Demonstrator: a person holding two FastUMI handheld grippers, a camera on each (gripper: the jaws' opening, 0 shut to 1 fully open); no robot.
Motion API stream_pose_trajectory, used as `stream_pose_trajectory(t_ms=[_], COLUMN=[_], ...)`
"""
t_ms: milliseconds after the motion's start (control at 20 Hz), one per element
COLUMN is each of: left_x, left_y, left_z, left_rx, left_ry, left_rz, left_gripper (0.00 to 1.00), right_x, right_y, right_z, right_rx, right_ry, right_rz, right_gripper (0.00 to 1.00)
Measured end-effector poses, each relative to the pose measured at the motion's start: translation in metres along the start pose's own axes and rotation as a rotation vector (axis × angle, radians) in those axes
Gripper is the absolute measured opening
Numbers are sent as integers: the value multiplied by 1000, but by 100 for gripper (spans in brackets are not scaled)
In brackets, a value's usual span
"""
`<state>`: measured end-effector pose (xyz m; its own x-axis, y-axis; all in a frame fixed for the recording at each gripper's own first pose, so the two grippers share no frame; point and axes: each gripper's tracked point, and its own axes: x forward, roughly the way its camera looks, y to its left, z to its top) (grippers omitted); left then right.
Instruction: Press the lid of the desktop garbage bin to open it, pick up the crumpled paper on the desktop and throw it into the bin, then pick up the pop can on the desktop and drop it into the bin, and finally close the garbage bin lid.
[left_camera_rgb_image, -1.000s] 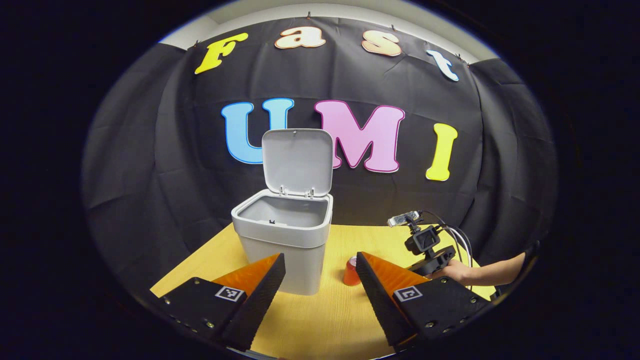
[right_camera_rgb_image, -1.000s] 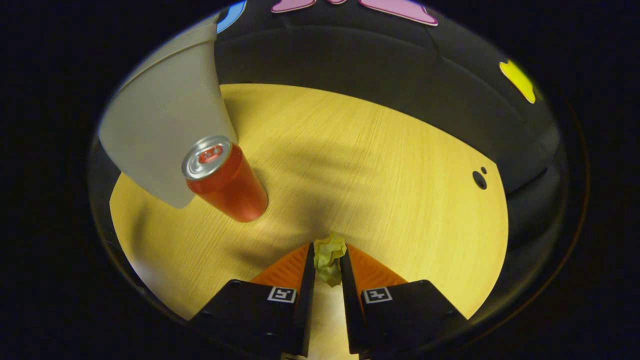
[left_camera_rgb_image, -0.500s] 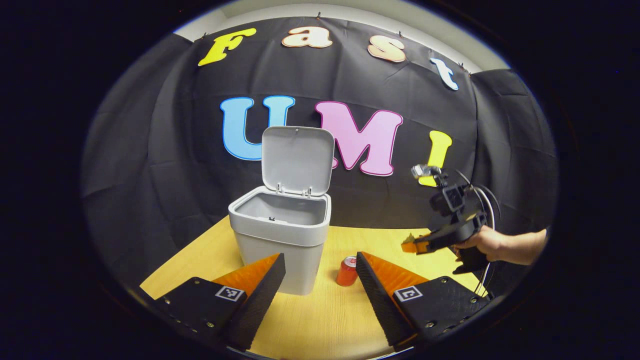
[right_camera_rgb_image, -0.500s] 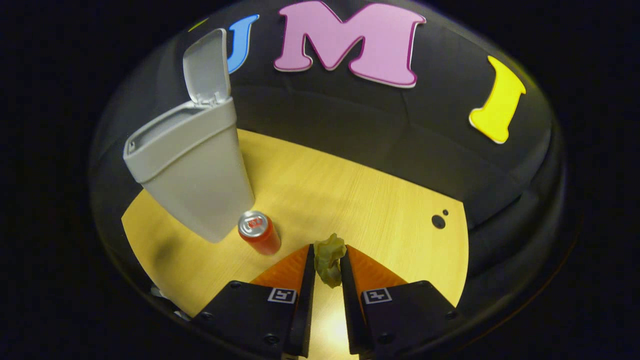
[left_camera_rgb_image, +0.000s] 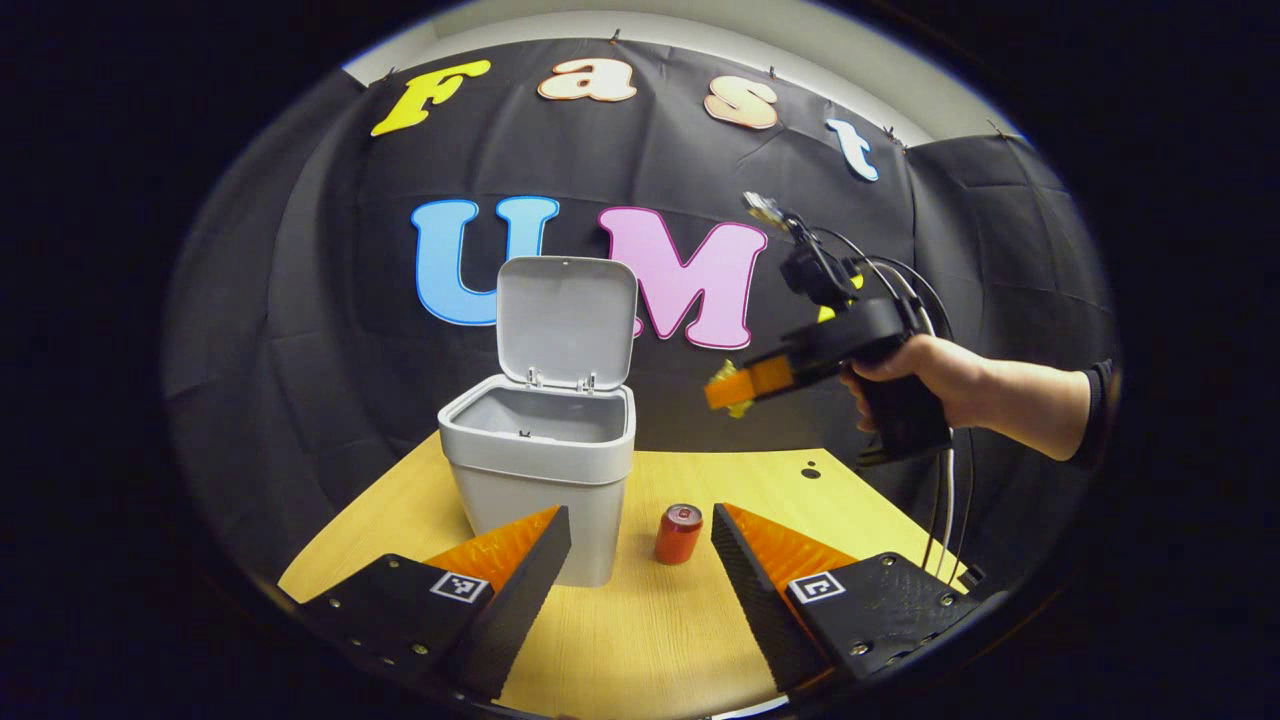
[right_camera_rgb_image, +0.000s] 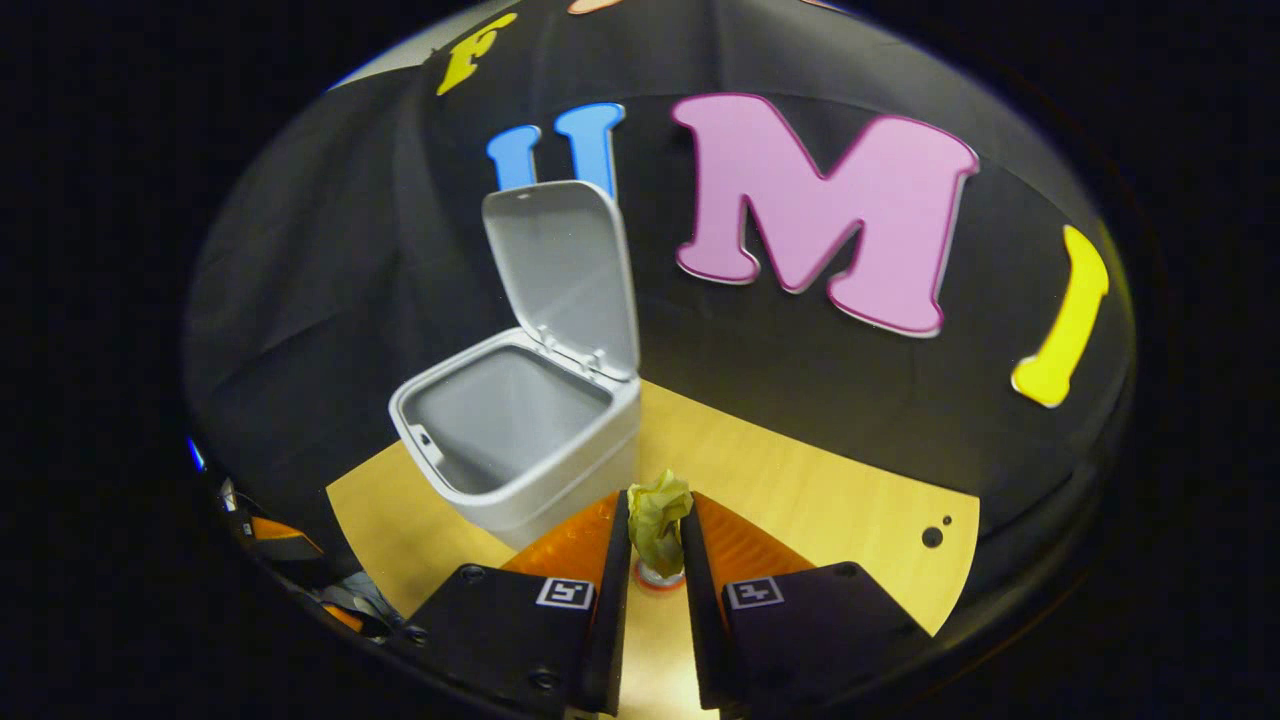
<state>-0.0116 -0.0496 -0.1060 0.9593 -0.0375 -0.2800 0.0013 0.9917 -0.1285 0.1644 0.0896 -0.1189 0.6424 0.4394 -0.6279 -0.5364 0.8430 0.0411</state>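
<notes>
Your right tongs (right_camera_rgb_image: 655, 540), clamped on the paper (right_camera_rgb_image: 657, 512), hang above the table (left_camera_rgb_image: 640, 640) just right of the open bin (left_camera_rgb_image: 537, 450); left tongs (left_camera_rgb_image: 640, 570) gape, empty, near the front edge.

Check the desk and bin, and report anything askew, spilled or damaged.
Nothing stands out. The bin sits upright with its lid open, the pop can stands upright beside it, and the right gripper holds the crumpled paper in the air.
</notes>
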Motion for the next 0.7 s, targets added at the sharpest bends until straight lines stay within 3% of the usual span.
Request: stream_pose_trajectory(t_ms=[250, 500, 600, 650, 700], left_x=[-13, -30, -35, -37, -37], left_y=[24, 50, 61, 66, 69], left_z=[-1, 0, -2, -4, -5], left_rx=[48, 49, 31, 19, 10], left_ry=[2, -3, 3, 6, 9], left_rz=[55, 112, 140, 150, 158], left_gripper=[93, 94, 94, 94, 93], right_x=[29, 57, 64, 66, 67], right_y=[69, 98, 104, 106, 109], right_z=[23, 24, 25, 24, 24], right_rx=[-89, -125, -134, -137, -139], right_ry=[1, 20, 22, 19, 15], right_rz=[104, 118, 122, 124, 126], right_gripper=[33, 33, 37, 51, 37])
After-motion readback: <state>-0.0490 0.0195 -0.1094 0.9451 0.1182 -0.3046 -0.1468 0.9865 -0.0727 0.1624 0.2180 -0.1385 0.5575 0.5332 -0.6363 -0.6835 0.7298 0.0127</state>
